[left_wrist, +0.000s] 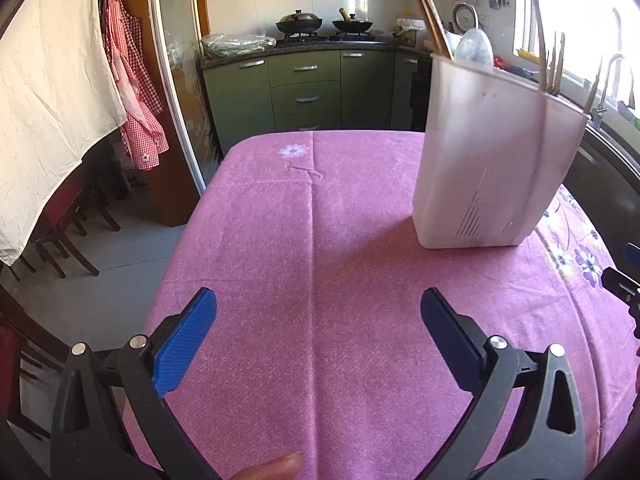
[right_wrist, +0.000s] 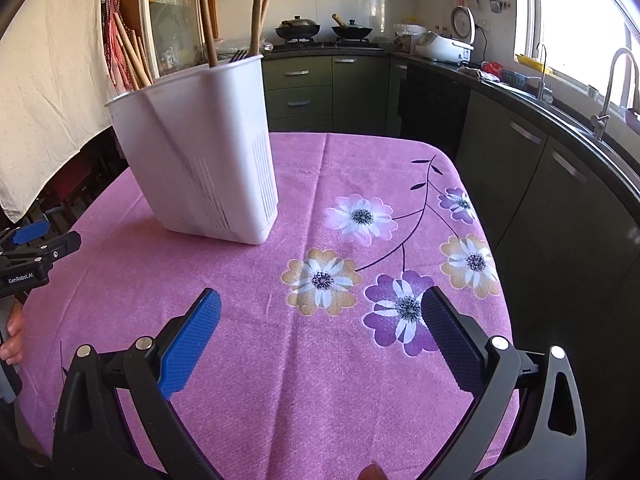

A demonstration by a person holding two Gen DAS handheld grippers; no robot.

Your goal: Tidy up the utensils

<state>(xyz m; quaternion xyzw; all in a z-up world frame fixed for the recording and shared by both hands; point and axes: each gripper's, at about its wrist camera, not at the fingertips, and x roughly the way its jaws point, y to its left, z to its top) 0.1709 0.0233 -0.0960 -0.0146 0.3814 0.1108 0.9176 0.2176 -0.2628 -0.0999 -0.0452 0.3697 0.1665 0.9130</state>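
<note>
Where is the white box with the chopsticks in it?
The white utensil holder stands upright on the pink tablecloth. It sits left of the printed flowers in the right wrist view and far right in the left wrist view.

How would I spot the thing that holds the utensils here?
Look at the table with the pink flowered cloth. The white plastic utensil holder is the only thing standing on it, tall with slotted sides. Wooden chopsticks and a dark fork poke out of its top.
</note>
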